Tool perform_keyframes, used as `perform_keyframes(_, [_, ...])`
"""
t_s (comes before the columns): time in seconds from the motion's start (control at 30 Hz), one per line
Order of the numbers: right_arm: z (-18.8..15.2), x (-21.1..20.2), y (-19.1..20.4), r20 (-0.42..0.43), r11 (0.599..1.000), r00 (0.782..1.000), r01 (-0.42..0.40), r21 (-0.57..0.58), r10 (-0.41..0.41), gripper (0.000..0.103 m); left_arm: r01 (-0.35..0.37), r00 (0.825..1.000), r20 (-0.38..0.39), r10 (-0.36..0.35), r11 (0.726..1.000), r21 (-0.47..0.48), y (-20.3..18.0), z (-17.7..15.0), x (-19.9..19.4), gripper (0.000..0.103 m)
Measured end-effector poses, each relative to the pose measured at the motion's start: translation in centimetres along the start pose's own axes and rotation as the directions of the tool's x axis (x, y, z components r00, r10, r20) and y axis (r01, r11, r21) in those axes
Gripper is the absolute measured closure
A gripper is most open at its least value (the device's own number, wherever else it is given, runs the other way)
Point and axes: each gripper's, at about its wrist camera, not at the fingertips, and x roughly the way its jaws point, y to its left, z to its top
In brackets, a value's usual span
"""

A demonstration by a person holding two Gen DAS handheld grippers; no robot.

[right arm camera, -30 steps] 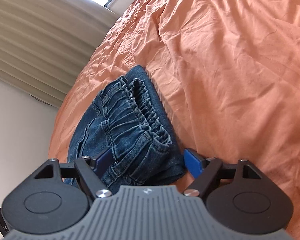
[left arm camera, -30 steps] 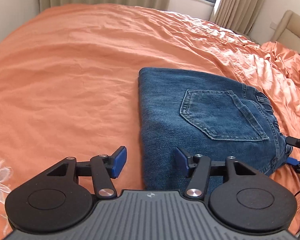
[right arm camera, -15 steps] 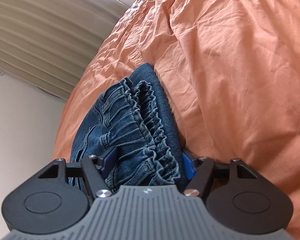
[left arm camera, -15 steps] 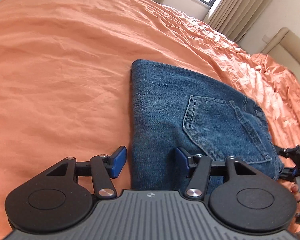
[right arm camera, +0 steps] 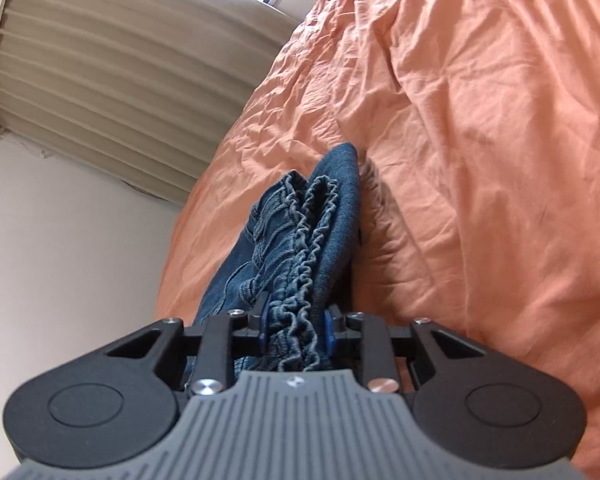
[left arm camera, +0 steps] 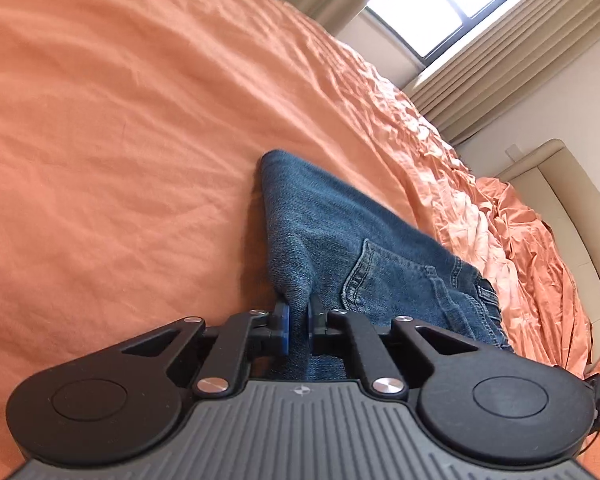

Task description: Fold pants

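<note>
**Both grippers clamped on folded jeans above orange bed**

Left gripper (left arm camera: 298, 330): angled downward toward the orange bedsheet (left arm camera: 120, 140), frame visibly rolled against the room. Jaws just closed to a narrow gap, blue pads pinching a thin folded edge of the jeans (left arm camera: 340, 240). Denim drawn up from the pinch point into a peaked ridge, back pocket facing the camera.

Right gripper (right arm camera: 296, 330): pitched slightly downward, aimed along the bed toward the curtain (right arm camera: 100, 80). Jaws also just closed, stopped at a moderate gap by the bunched elastic waistband (right arm camera: 304, 248) pressed between the pads. Several gathered layers stacked in the grip.

Jeans located on the bedsheet near the middle of the bed, folded into a compact bundle, held at one folded edge and at the waistband end, partly raised off the sheet near the right gripper, where a shadow was seen beneath.

Hidden or unclear:
- Holding hands out of both views.
- Fabric nearest each gripper cut off by the gripper body.
- Underside of the bundle and count of folded layers not determinable.
- Small dark device at the lower right edge of the left wrist view cut off, not identifiable.
- Window (left arm camera: 440, 4) overexposed.
</note>
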Motion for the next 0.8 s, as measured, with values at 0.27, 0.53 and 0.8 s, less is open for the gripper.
perform_keyframes(0.27, [-0.9,-0.4,8.6,-0.055,0.985,0.998,-0.028,-0.172,0.019,0.083,-0.008,0.999,0.044,0.004,0.995,0.098,-1.8,1.0,-4.8,0.096])
perform_keyframes(0.53, [-5.3,7.0,15.3,-0.136,0.976,0.984,-0.140,-0.165,0.118,0.083,-0.113,0.992,0.069,0.105,0.987,0.111,3.2,3.9,-11.4,0.096])
perform_keyframes(0.8, [-10.9,14.7,19.9,-0.174,0.961,0.958,-0.249,-0.119,0.227,0.083,-0.234,0.970,0.104,0.221,0.963,0.134,9.2,8.4,-16.9,0.096])
